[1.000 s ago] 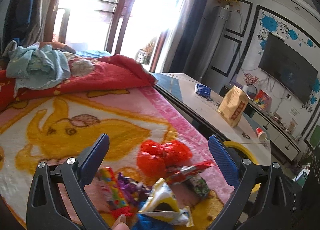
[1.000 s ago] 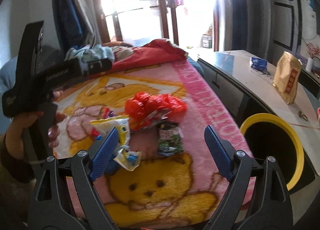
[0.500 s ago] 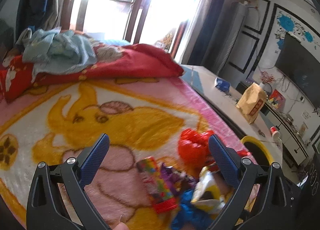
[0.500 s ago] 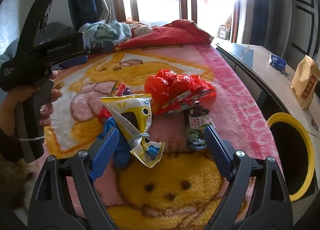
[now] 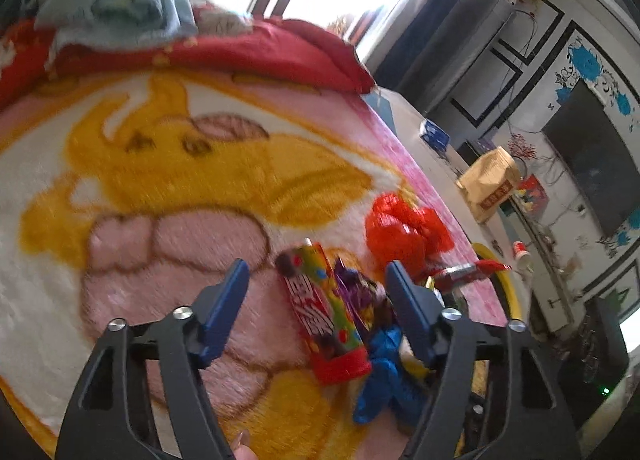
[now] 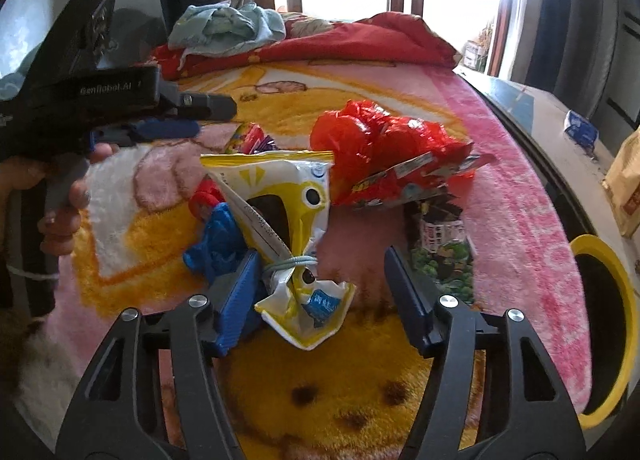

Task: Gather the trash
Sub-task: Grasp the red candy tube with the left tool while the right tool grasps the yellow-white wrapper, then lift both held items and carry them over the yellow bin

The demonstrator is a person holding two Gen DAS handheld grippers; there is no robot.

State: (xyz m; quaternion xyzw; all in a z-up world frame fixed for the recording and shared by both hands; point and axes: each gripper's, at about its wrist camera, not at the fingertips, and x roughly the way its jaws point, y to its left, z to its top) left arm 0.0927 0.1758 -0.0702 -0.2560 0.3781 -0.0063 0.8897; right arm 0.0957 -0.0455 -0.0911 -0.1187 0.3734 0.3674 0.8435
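Straddling yellow wrapper (image 6: 286, 196), right gripper (image 6: 324, 292) jaws spread | left gripper (image 5: 316, 300) jaws spread over candy tube (image 5: 320, 308)

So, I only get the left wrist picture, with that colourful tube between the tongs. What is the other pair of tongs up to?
Observer: The right tongs are open, with the tied neck of a yellow and white pouch between their fingers, not pinched.
Visitor: Any rubbish I can't see?
Observer: A green packet lies flat to the right of the pouch, its top tucked under a red wrapper.
Visitor: Where does it all go?
Observer: Likely the yellow-rimmed bin at the bed's right edge; its dark mouth is open.
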